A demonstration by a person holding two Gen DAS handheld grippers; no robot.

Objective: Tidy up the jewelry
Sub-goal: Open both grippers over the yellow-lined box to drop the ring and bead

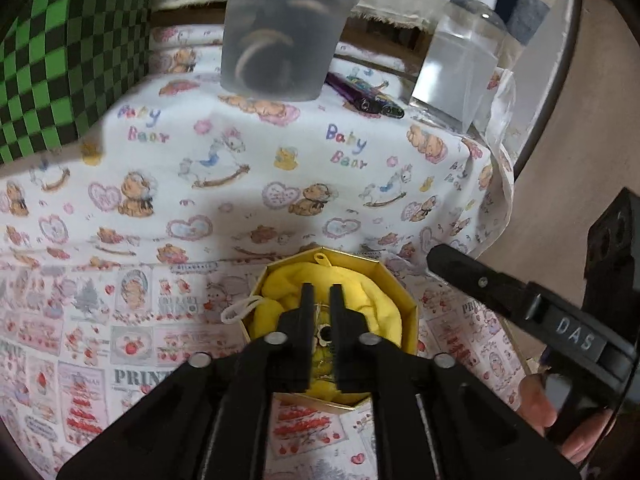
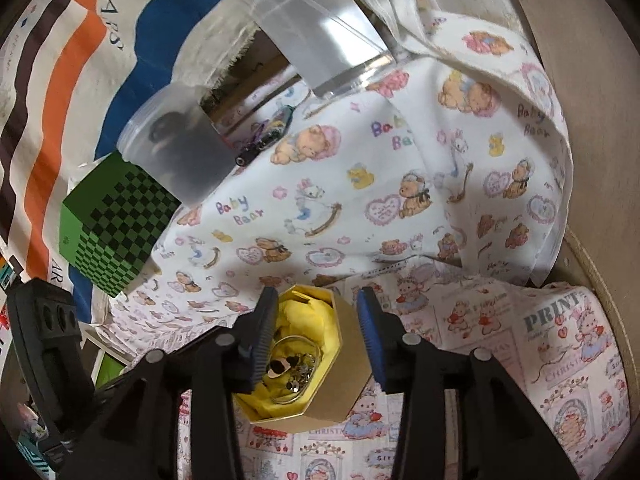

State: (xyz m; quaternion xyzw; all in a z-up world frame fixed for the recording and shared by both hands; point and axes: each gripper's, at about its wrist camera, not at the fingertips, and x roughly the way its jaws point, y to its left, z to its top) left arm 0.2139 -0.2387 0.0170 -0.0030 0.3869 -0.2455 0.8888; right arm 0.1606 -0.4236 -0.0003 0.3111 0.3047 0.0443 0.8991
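"Baby Bear" cloth (image 1: 280, 152), "PRINT" cloth (image 2: 560, 344), "DAS" on right gripper (image 1: 576, 334)

My tongs are black; the right pair (image 2: 316, 344) has blue pads. The box (image 2: 352, 364) is gold outside, with a bright yellow cloth (image 1: 372, 304) inside. The tablecloth (image 1: 240, 184) is white with pastel bears, hearts and rocking horses. At its far left corner stands a green-and-black checked box (image 1: 60, 80).
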